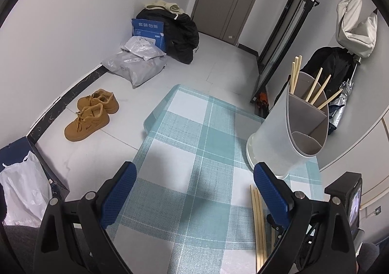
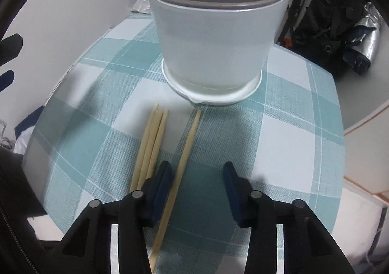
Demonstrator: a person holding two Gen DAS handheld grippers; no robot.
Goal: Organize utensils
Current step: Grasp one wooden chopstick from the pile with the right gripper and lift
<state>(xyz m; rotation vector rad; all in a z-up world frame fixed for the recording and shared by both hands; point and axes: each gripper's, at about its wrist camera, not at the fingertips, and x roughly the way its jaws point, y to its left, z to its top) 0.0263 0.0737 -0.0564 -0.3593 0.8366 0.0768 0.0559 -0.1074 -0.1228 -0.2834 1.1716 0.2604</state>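
A white utensil holder (image 1: pixel 289 132) with grey inner dividers stands on the teal checked tablecloth (image 1: pixel 194 152) and holds several wooden chopsticks (image 1: pixel 316 89) in its far compartment. It also shows in the right wrist view (image 2: pixel 214 38). Three chopsticks (image 2: pixel 150 145) lie together on the cloth, and a single chopstick (image 2: pixel 180 171) lies beside them. My right gripper (image 2: pixel 197 174) is open and low over the cloth, with the single chopstick between its fingers, close to the left one. My left gripper (image 1: pixel 194 174) is open and empty above the cloth, with loose chopsticks (image 1: pixel 257 220) near its right finger.
The table's far edge (image 1: pixel 180 86) drops to a grey floor. On the floor lie tan shoes (image 1: pixel 92 113), grey parcels (image 1: pixel 136 62) and a black bag (image 1: pixel 180 35). A white plastic bag (image 1: pixel 22 193) sits at the left. A curved white wall (image 1: pixel 364 94) stands right of the holder.
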